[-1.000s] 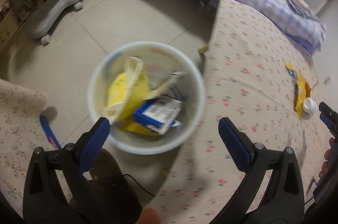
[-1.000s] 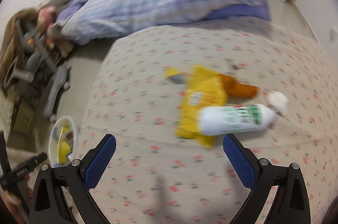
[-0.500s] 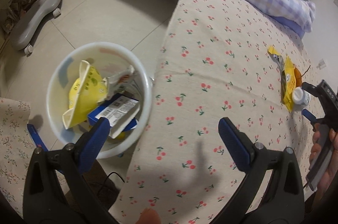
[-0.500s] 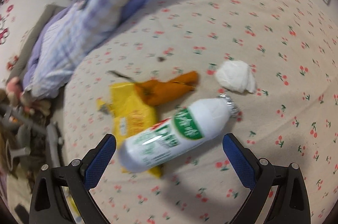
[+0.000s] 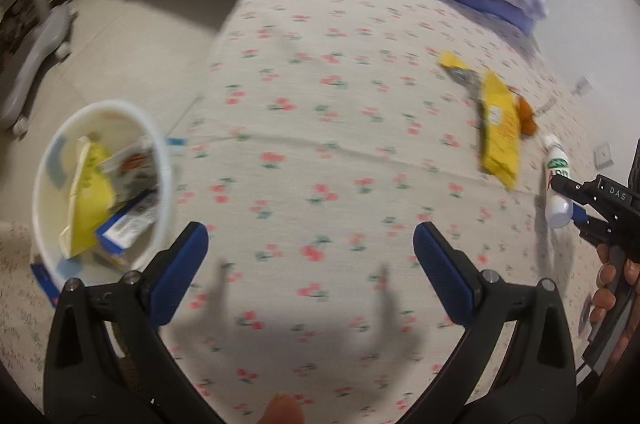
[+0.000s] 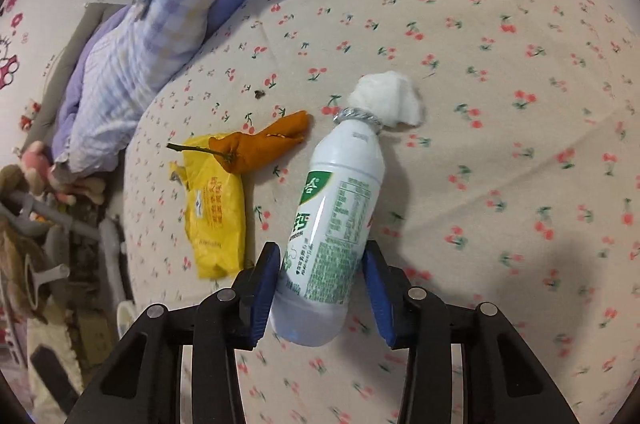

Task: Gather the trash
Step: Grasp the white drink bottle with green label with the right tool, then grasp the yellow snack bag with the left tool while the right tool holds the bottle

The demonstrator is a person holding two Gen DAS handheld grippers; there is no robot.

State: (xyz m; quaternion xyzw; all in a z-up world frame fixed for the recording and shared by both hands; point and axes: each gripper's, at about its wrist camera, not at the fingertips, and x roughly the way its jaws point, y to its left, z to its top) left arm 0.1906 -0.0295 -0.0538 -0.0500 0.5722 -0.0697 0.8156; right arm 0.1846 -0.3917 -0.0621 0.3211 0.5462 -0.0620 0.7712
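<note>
A white bottle with a green label point(image 6: 334, 224) lies on the cherry-print bed. My right gripper point(image 6: 322, 284) has closed on its lower end, with both blue pads against its sides. The bottle also shows in the left wrist view point(image 5: 557, 180), with the right gripper's fingers around it. A yellow snack wrapper point(image 6: 216, 212), an orange peel point(image 6: 264, 148) and a white crumpled tissue point(image 6: 386, 100) lie beside the bottle. My left gripper point(image 5: 306, 272) is open and empty above the bed. A white trash bin point(image 5: 44, 168) holding wrappers stands on the floor to its left.
A folded lilac checked quilt point(image 6: 160, 36) lies along the far side of the bed. A grey chair base point(image 5: 36, 52) stands on the tiled floor beyond the bin. Plush toys point(image 6: 36, 176) lie by the bed's edge.
My right gripper moved in on the bottle and closed from wide open onto its lower end. My left gripper swung right, from over the bin to over the bed, still open.
</note>
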